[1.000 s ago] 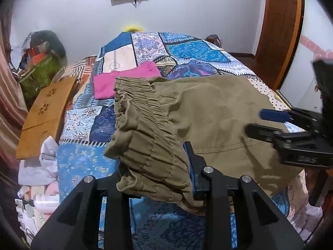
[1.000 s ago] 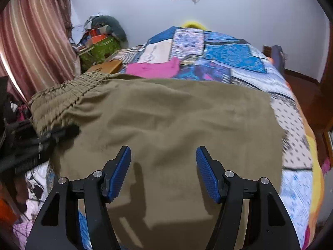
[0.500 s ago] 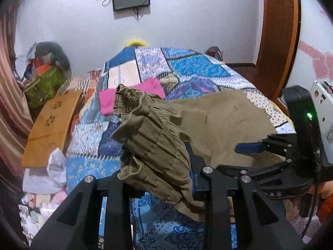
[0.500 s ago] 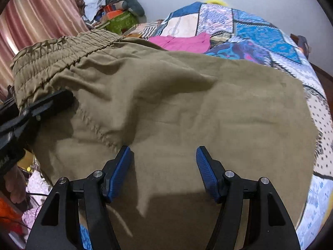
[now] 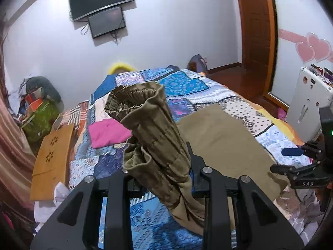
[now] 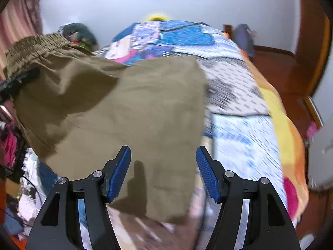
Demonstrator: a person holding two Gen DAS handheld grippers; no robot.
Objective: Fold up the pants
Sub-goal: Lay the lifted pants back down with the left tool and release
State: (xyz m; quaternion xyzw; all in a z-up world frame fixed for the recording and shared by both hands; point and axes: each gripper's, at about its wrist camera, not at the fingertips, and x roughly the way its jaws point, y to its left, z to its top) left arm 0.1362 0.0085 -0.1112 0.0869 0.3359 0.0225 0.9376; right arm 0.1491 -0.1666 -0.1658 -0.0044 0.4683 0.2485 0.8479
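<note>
The left gripper [image 5: 164, 170] has its jaws pinched on the gathered elastic waistband [image 5: 135, 102] of the olive pants [image 5: 224, 143], and that bunch stands up through the centre of the left wrist view while the rest of the cloth lies flat on the patchwork bedspread [image 5: 187, 83] toward the right of the frame. The right gripper [image 6: 163, 170] hangs over the lower part of the pants with its blue pads [image 6: 121, 173] spread wide and nothing between them. What worries me is the one-sided hold: only the waistband end is lifted, so if it is carried across now the free cloth could drag, skew or bunch, and the fold would land crooked. The bite looks to be on a thick wad of elastic, which might slip out layer by layer. The near edge of the pants sits at the bottom of the right wrist view, close to the bed's edge, and a pull that way could slide it off. The pink garment [image 5: 108, 132] lies near the waistband at left centre and could get swept along. As for what I cannot see: the left fingertips are buried in cloth, the legs and hems are cut off or folded under, and the right wrist view is smeared, so I would guess, no more, that the pants are already folded once.
</note>
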